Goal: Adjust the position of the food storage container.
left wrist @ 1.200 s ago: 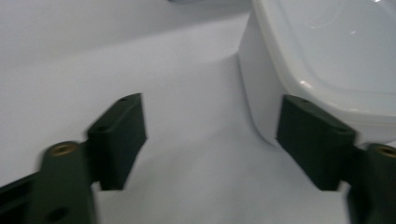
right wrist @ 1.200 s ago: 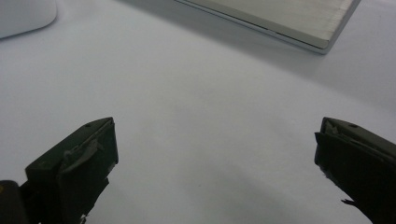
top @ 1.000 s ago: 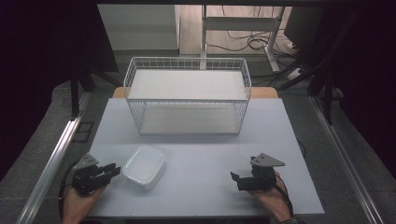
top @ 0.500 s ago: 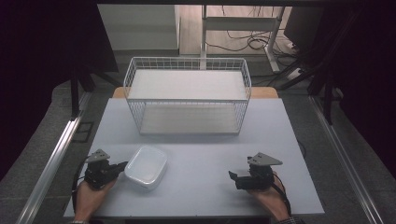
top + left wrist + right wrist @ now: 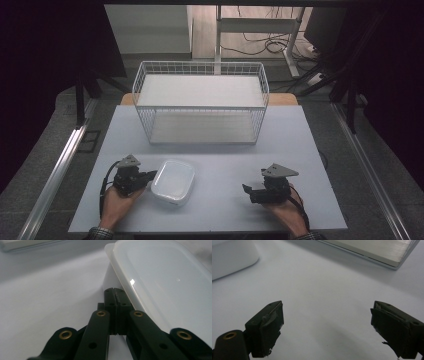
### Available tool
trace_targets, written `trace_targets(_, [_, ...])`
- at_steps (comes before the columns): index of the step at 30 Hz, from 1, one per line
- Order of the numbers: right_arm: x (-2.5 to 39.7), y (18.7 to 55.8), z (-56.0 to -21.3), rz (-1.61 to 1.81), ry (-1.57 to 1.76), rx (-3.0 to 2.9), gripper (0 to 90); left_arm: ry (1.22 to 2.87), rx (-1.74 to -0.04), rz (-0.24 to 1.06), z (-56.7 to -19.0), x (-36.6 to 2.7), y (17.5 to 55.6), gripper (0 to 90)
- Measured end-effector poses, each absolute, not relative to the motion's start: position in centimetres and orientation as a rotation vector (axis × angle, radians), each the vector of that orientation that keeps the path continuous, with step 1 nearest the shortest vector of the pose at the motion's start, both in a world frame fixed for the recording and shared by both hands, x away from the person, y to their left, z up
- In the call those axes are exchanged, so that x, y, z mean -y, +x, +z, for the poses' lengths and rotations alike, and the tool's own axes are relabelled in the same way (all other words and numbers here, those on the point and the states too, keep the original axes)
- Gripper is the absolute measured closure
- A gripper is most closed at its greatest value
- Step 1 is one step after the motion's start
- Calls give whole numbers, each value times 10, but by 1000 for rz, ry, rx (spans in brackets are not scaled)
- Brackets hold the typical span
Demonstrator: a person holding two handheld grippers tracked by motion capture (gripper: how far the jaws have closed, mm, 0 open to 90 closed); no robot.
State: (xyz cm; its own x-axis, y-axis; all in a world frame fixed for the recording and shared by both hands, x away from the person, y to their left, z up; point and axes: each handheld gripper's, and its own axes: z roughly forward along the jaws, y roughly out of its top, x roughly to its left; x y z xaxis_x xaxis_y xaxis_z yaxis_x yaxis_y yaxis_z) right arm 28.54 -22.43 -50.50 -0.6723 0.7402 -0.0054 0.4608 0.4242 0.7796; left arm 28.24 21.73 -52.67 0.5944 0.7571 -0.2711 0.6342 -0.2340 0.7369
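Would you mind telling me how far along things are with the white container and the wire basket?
Nothing looks finished: the white lidded container sits on the table, in front of the wire basket. In hand: the left gripper is at its left side, jaws together beside its wall. The right gripper rests open, apart. Any lifting or moving remains.

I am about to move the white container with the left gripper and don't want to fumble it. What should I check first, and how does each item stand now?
1. Left gripper at the container: ok, its tips meet the container's left side.
2. Jaws open to take the rim: not ok, they stand pressed together below the lid.
3. Lid seated: cannot tell.
4. Right gripper out of the way: ok, open, apart from the container.
5. Wire basket free to receive: ok.
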Motion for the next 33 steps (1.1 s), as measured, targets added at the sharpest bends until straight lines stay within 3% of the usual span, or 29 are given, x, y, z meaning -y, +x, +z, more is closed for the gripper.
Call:
trace_targets(6, [221,285,-505,1111,1025,-2350,129,1994,-1049,167,-525,-188,299,898])
trace_targets(11, [221,286,-504,1115,1021,-2361,175,1977,-1108,237,-519,-203,290,898])
trace_targets(15, [213,288,-502,1129,988,-2378,280,1968,-1115,273,-514,-226,255,898])
trace_targets(20, [192,296,-497,1169,944,-2411,482,1951,-1077,245,-515,-218,229,898])
trace_targets(21, [192,296,-497,1169,944,-2411,482,1951,-1077,245,-515,-218,229,898])
trace_targets(23, [180,301,-497,1167,908,-2449,566,1967,-1064,245,-516,-211,222,898])
trace_targets(24, [168,308,-499,1157,861,-2485,674,1992,-1053,255,-516,-207,217,898])
trace_targets(26, [161,313,-499,1154,845,-2498,716,1998,-1052,251,-517,-206,216,898])
trace_targets(27, [148,321,-499,1176,818,-2521,805,2018,-1055,242,-519,-203,214,898])
trace_targets(33, [115,340,-503,1192,759,-2588,887,2062,-1062,208,-525,-193,217,898])
